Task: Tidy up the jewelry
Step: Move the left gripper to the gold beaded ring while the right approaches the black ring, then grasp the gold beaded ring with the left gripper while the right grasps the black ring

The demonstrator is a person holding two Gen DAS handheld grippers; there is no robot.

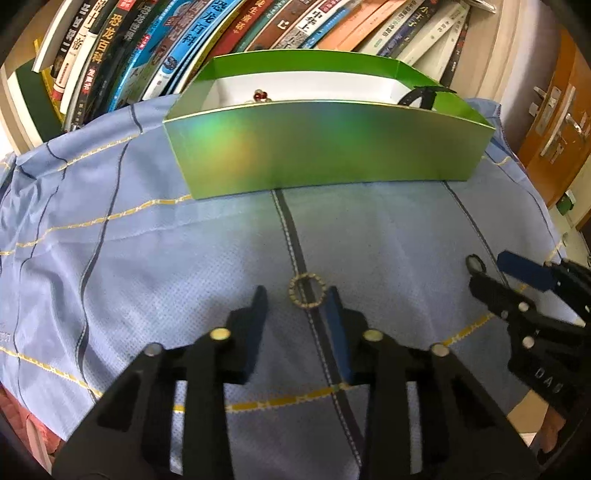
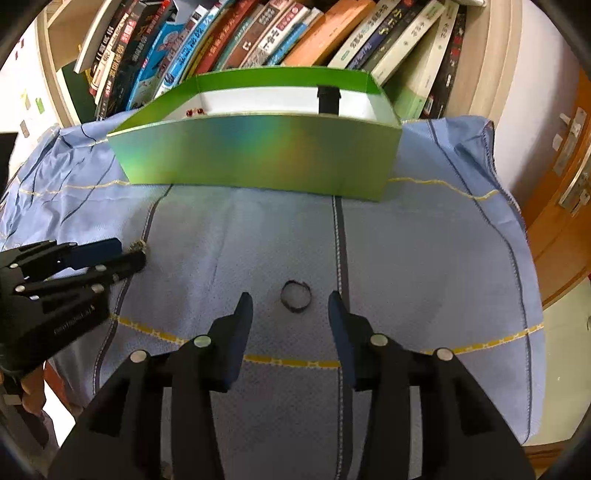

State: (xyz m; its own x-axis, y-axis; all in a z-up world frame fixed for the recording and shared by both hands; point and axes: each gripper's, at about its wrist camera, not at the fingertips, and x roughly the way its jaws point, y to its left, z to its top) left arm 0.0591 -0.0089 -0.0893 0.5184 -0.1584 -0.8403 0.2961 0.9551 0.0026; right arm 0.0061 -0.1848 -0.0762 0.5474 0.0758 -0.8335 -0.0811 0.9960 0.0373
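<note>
A small gold ring [image 1: 306,290] lies on the blue cloth [image 1: 147,258]. It sits between the fingertips of my left gripper [image 1: 295,295], close to the right pad, and the jaws are not pressing on it. A dark ring [image 2: 295,296] lies flat between the spread fingers of my right gripper [image 2: 290,301], touching neither. Behind both stands an open green box [image 1: 325,147] with a white inside. It holds red beads [image 1: 260,95] and a black item [image 1: 424,94]. The right wrist view shows the left gripper [image 2: 127,253] at the far left, by the gold ring [image 2: 138,245].
A row of leaning books [image 2: 258,33] fills the shelf behind the box. A wooden door with metal handles [image 2: 572,184] stands at the right. The cloth ends at a stitched edge [image 2: 517,236] on the right. A person's hand [image 2: 31,398] holds the left gripper.
</note>
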